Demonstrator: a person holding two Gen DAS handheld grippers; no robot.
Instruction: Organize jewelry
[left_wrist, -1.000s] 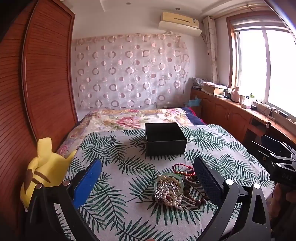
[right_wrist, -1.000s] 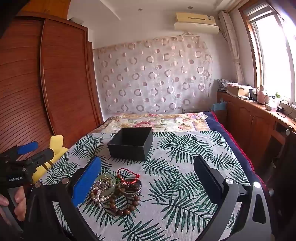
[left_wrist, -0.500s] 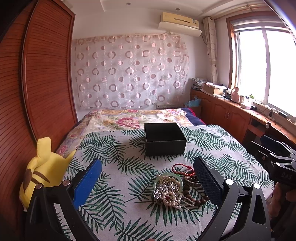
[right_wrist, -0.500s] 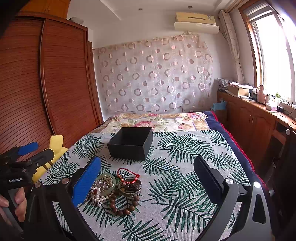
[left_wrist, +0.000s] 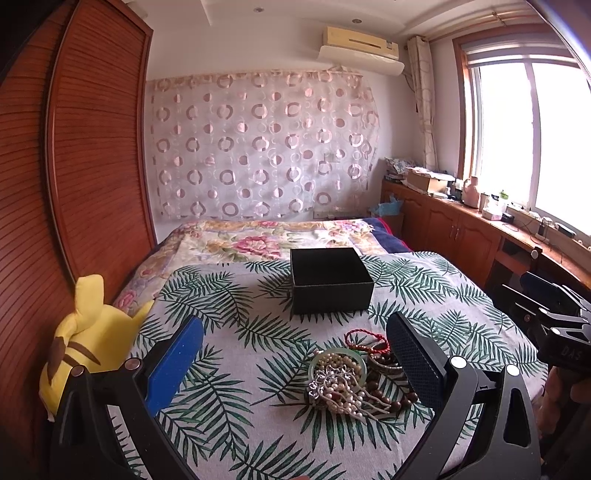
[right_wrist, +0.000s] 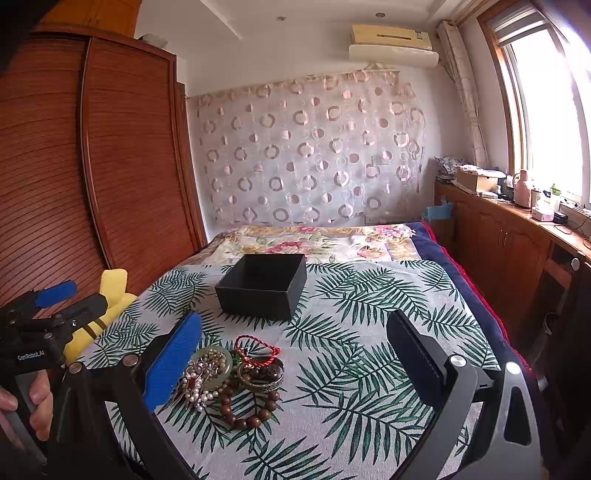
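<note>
Both tongs (left_wrist: 293, 349) (right_wrist: 293, 347) gape wide above jewelry pile (left_wrist: 349, 380) (black box (left_wrist: 330, 280) behind).

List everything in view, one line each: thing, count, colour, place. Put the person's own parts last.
box: one, black, open, mid-bed
red cord bracelet: one, behind the heap
green bangle: one, pale green, under pearls
pearl strand: one, white, heap's left
wooden bead bracelet: one, brown, heap's front
plush toy: one, yellow, bed's left edge
leaf-print cloth: one, green on white, over bed
left tongs: open, above cloth
right tongs: open, above cloth
hand: one, gripping left handle
</note>
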